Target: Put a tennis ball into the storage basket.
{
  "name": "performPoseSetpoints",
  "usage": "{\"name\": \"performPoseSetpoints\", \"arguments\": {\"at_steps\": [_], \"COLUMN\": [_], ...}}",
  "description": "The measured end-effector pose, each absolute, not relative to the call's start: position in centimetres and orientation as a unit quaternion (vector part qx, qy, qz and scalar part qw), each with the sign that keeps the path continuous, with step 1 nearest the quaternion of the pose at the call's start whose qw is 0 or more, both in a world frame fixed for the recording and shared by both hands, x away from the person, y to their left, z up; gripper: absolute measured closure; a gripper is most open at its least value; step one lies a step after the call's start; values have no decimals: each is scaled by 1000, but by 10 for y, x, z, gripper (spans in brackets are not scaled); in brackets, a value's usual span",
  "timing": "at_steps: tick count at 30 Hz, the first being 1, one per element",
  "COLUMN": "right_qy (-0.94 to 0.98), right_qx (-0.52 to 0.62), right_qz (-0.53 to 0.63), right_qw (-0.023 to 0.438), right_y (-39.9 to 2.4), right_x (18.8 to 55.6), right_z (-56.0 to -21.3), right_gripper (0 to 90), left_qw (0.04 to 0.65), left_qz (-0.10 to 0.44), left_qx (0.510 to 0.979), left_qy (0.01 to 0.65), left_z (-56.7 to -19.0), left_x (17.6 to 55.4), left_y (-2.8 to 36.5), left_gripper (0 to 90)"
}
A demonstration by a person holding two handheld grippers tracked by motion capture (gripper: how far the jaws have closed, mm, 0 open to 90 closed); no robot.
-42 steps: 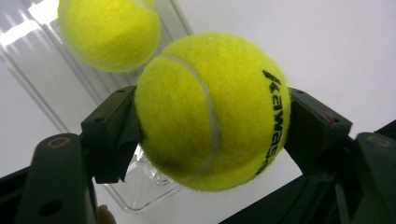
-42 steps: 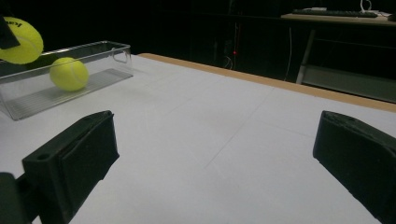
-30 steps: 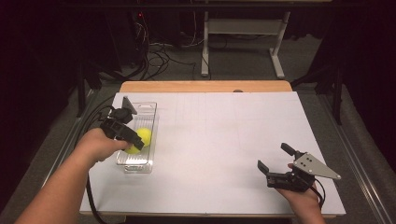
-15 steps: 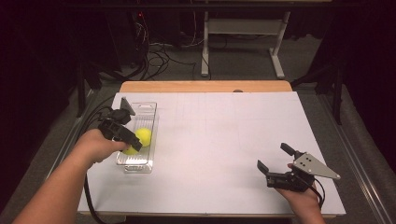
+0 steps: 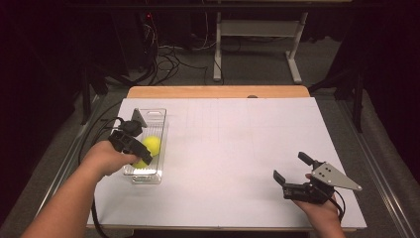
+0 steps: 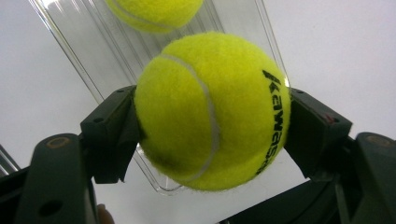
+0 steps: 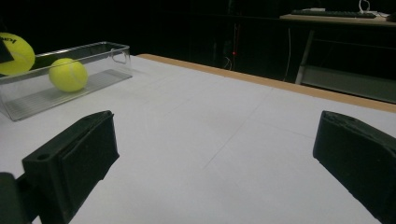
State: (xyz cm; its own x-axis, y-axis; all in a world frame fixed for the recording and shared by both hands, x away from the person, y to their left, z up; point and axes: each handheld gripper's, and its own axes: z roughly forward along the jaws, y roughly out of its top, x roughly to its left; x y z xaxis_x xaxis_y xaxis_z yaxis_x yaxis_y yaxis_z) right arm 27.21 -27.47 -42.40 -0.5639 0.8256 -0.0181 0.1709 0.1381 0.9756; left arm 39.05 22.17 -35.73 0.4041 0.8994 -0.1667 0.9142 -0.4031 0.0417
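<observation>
A clear plastic bin (image 5: 154, 113) lies on the left of the white table, with one yellow tennis ball (image 5: 151, 145) resting in it. My left gripper (image 5: 140, 156) hovers over the bin's near end, shut on a second tennis ball (image 5: 140, 163). In the left gripper view that held ball (image 6: 212, 109) is squeezed between both pads, above the bin (image 6: 84, 51) and the other ball (image 6: 154, 11). My right gripper (image 5: 290, 167) rests at the near right with its jaws wide open and nothing between them. The right gripper (image 7: 219, 154) view looks toward the bin (image 7: 100, 58) and the loose ball (image 7: 68, 74).
A wooden strip (image 5: 218, 92) borders the table's far edge. Beyond it are a dark floor, cables and a desk frame (image 5: 257, 29). White table surface (image 5: 233, 144) stretches between the bin and the right gripper.
</observation>
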Motion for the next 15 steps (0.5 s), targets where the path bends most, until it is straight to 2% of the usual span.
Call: {"name": "performPoseSetpoints", "arguments": {"at_steps": [15], "right_qy": [695], "right_qx": [358], "right_qz": [548], "right_qw": [299], "right_y": [-273], "right_x": [272], "right_z": [-424], "right_gripper": [4], "left_qw": [52], "left_qz": [-58], "left_qx": [835], "left_qy": [544], "left_z": [-373], "left_x": [391], "left_y": [216], "left_gripper": [264]}}
